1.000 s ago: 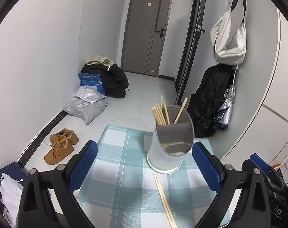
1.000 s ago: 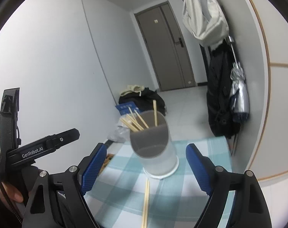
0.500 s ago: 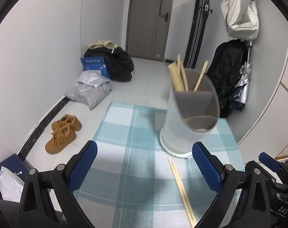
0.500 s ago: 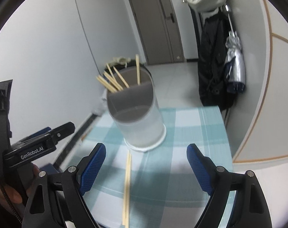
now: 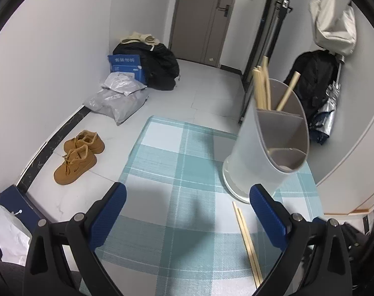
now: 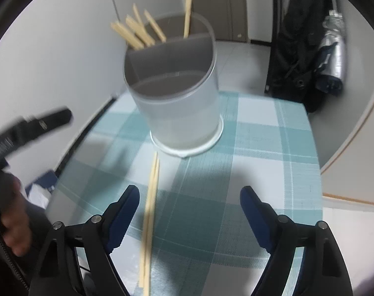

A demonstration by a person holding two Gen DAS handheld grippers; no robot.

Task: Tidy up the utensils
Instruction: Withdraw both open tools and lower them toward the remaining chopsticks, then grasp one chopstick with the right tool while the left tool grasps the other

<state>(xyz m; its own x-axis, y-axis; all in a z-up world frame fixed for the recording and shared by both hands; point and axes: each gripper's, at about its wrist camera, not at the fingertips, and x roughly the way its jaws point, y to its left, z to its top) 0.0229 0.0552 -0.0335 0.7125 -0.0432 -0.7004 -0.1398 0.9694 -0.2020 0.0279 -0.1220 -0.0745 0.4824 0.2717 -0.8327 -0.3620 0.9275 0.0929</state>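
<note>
A white divided utensil holder [image 5: 265, 148] stands on a teal checked tablecloth [image 5: 177, 172], with several wooden chopsticks [image 5: 262, 90] upright in its far compartment. It also shows in the right wrist view [image 6: 179, 103]. A loose pair of chopsticks [image 5: 247, 239] lies flat on the cloth in front of it, also seen in the right wrist view [image 6: 149, 212]. My left gripper [image 5: 188, 212] is open and empty, left of the loose pair. My right gripper [image 6: 189, 209] is open and empty above the cloth, with the loose pair beside its left finger.
The table is small; its right edge runs close to a curved white wall [image 5: 354, 148]. The floor on the left holds brown shoes [image 5: 78, 155], grey parcels [image 5: 117, 98] and black bags [image 5: 159, 66]. The left gripper's body [image 6: 26, 128] shows blurred in the right wrist view.
Both grippers have moved forward and tilted down toward the table. The holder and the loose chopsticks now appear nearer and larger. Both grippers stay open.
</note>
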